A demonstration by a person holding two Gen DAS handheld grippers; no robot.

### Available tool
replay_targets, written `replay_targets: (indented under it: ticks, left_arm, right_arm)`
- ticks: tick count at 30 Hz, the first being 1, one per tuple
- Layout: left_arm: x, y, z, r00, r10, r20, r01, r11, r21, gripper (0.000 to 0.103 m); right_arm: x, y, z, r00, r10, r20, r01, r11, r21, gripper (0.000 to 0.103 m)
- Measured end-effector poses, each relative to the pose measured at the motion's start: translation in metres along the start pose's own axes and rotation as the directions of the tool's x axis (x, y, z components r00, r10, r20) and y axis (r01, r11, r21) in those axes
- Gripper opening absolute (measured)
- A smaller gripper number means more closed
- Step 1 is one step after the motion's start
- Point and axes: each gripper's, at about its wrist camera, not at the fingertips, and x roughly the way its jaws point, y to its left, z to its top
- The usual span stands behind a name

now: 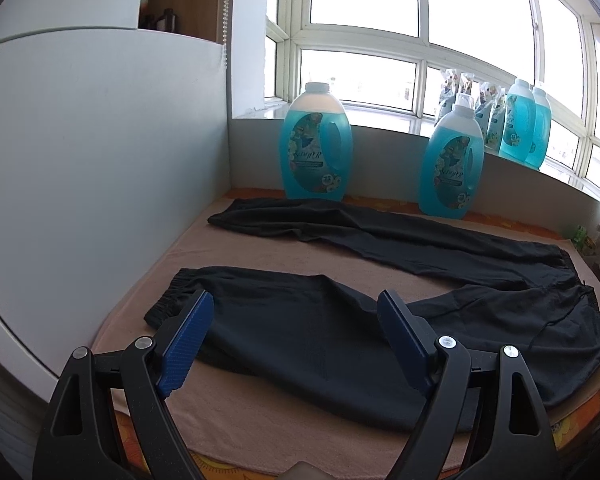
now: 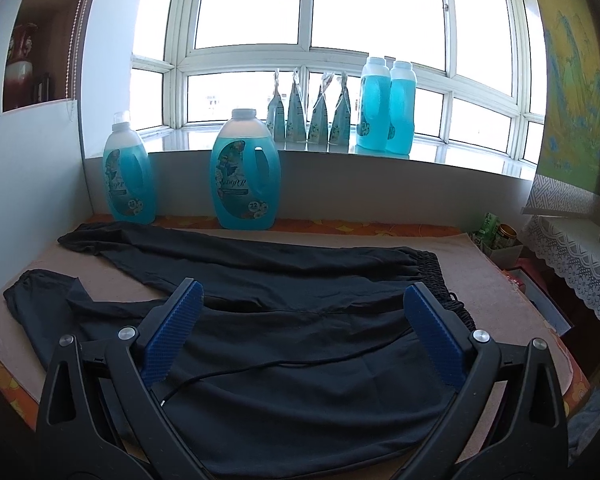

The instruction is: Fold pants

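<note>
- Black pants (image 1: 380,280) lie flat on the bench (image 1: 236,412), 2 legs splayed leftward (waistband right).
- Left hand-held gripper (image 1: 296,312) spread wide, hovering nearest the near leg's cuff.
- Right hand-held gripper (image 2: 304,304) also spread, over the waist.

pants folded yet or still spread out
Spread out, not folded. The black pants lie flat on the tan towel, the two legs splayed apart with towel showing between them. Both hand-held grippers are open above the fabric.

Black plastic tongs (image 1: 294,312) (image 2: 302,300), ribbed blue pads (image 1: 186,344), silver pivot screws (image 1: 447,341).
</note>
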Motion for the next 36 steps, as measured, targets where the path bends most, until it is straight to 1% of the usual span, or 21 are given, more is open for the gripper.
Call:
replay_targets:
  ticks: [1,4,6,9,12,13,16,18,21,23,26,27,29,30,32,34,36]
  left_arm:
    - [0.003,0.002,0.002,1.0,0.001,-0.002,-0.001,1.0,0.001,0.084]
    - [0.012,0.007,0.01,1.0,0.01,-0.005,-0.01,1.0,0.007,0.084]
    - [0.02,0.011,0.015,1.0,0.012,-0.008,-0.012,1.0,0.006,0.084]
    - [0.037,0.02,0.024,1.0,0.01,-0.024,-0.01,1.0,-0.003,0.084]
    - [0.055,0.028,0.033,0.999,0.0,-0.046,-0.001,1.0,-0.01,0.084]
    - [0.061,0.029,0.037,0.999,0.001,-0.052,-0.002,1.0,-0.009,0.084]
    - [0.079,0.033,0.046,0.998,0.004,-0.07,-0.004,1.0,-0.006,0.084]
    - [0.091,0.035,0.054,0.997,-0.002,-0.079,0.002,1.0,-0.004,0.084]
    - [0.109,0.036,0.066,0.996,-0.001,-0.093,0.001,1.0,0.006,0.083]
    - [0.123,0.037,0.075,0.994,0.004,-0.109,-0.003,1.0,0.006,0.077]
    - [0.144,0.039,0.088,0.991,0.007,-0.136,-0.006,1.0,0.009,0.075]
    - [0.153,0.04,0.092,0.989,0.0,-0.15,0.001,1.0,0.002,0.075]
    - [0.173,0.043,0.099,0.982,-0.019,-0.187,0.015,1.0,-0.024,0.074]
    - [0.183,0.046,0.102,0.978,-0.022,-0.205,0.014,0.999,-0.038,0.074]
    - [0.201,0.05,0.107,0.974,-0.014,-0.227,0.003,0.999,-0.049,0.074]
    - [0.22,0.053,0.111,0.969,0.008,-0.247,-0.02,0.999,-0.047,0.074]
    - [0.238,0.057,0.115,0.961,0.011,-0.277,-0.029,0.998,-0.062,0.074]
  right_arm:
    - [0.003,0.0,0.001,1.0,0.013,-0.003,-0.013,1.0,-0.005,0.099]
    - [0.013,0.003,0.009,0.999,0.049,-0.003,-0.049,0.998,-0.036,0.097]
    - [0.022,0.007,0.016,0.998,0.062,0.001,-0.062,0.996,-0.069,0.096]
    - [0.039,0.014,0.028,0.994,0.108,-0.009,-0.108,0.987,-0.119,0.095]
    - [0.063,0.02,0.042,0.989,0.142,-0.033,-0.146,0.975,-0.17,0.091]
    - [0.072,0.022,0.047,0.987,0.155,-0.048,-0.162,0.969,-0.185,0.087]
    - [0.102,0.03,0.061,0.976,0.193,-0.098,-0.21,0.953,-0.22,0.084]
    - [0.124,0.036,0.07,0.965,0.223,-0.136,-0.251,0.938,-0.241,0.082]
    - [0.158,0.047,0.084,0.951,0.249,-0.184,-0.293,0.917,-0.271,0.074]
    - [0.182,0.055,0.092,0.936,0.278,-0.214,-0.332,0.898,-0.288,0.073]
    - [0.221,0.068,0.097,0.913,0.307,-0.268,-0.381,0.876,-0.297,0.073]
    - [0.234,0.072,0.096,0.907,0.309,-0.287,-0.392,0.867,-0.308,0.072]
    - [0.262,0.083,0.093,0.883,0.326,-0.339,-0.432,0.845,-0.314,0.067]
    - [0.276,0.087,0.09,0.872,0.33,-0.362,-0.446,0.839,-0.311,0.066]
    - [0.3,0.096,0.084,0.853,0.337,-0.398,-0.471,0.826,-0.309,0.065]
    - [0.322,0.105,0.076,0.84,0.34,-0.423,-0.488,0.814,-0.314,0.065]
    - [0.344,0.112,0.069,0.82,0.351,-0.452,-0.51,0.806,-0.299,0.065]
